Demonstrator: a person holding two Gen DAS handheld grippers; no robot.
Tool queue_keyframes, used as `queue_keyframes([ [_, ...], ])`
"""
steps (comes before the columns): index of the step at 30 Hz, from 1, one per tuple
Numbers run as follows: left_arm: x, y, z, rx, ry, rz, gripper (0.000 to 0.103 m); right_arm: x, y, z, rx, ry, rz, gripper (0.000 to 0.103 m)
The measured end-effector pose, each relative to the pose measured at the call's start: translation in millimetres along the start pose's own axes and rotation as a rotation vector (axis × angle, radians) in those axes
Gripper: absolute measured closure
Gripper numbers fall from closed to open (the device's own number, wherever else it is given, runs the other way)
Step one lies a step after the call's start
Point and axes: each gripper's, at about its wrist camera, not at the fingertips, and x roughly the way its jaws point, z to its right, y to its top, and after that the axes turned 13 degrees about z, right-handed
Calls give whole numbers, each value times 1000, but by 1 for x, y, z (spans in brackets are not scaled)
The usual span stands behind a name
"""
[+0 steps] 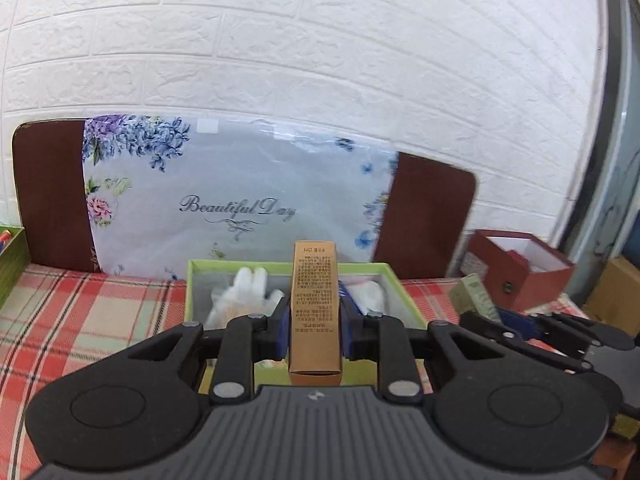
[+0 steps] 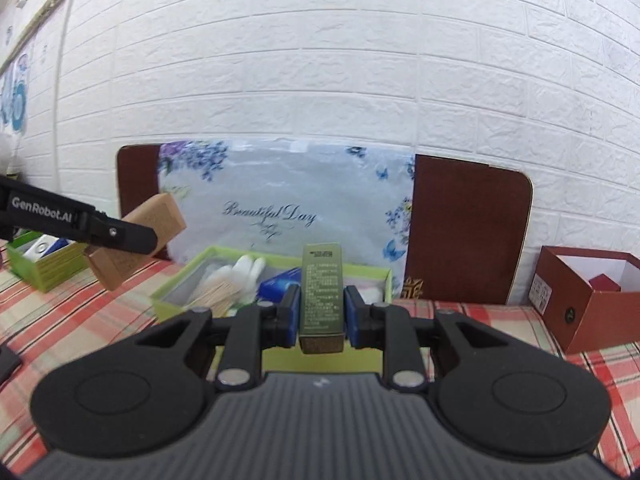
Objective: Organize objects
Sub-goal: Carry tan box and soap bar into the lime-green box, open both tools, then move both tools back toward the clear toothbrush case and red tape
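Observation:
In the left wrist view my left gripper (image 1: 315, 320) is shut on a slim tan carton (image 1: 315, 288) with printed text, held lengthwise above the table. My right gripper (image 2: 322, 314) is shut on a slim olive-green carton (image 2: 322, 288). Both hover in front of an open light-green tray box (image 1: 280, 266) (image 2: 176, 280) that holds a white glove (image 1: 248, 288), a bundle of thin wooden sticks (image 2: 218, 292) and a blue packet (image 2: 280, 280). The right wrist view shows the left gripper (image 2: 136, 240) at the left with the tan carton (image 2: 160, 216). The right gripper (image 1: 504, 316) and olive carton (image 1: 474, 296) appear at the right of the left wrist view.
A plaid cloth (image 2: 500, 320) covers the table. An open red box (image 2: 592, 312) (image 1: 520, 276) stands at the right. A second green box (image 2: 44, 268) sits at the left. A brown board (image 2: 468, 232) with a floral bag (image 1: 240, 200) leans on the white brick wall.

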Motion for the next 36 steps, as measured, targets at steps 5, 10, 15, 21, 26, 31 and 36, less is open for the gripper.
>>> queue_keyframes([
  [5, 61, -12, -13, 7, 49, -77, 78, 61, -16, 14, 30, -25, -36, 81],
  [10, 89, -23, -17, 4, 74, -50, 74, 109, -35, 29, 49, -50, -85, 80],
  [15, 69, -33, -12, 76, 139, 19, 18, 111, -52, 31, 20, -13, -94, 33],
  [21, 32, -34, -5, 16, 102, -29, 18, 68, -58, 25, 28, -42, -32, 1],
  [26, -13, -30, 5, -24, 130, -48, 18, 35, -38, 13, 5, -34, -20, 0],
  [31, -60, -47, 10, -41, 152, -73, 17, -18, -27, 4, 13, -26, 4, 0],
  [36, -92, -88, 15, -40, 204, -141, 17, -64, -45, -9, 45, 10, -48, 0],
])
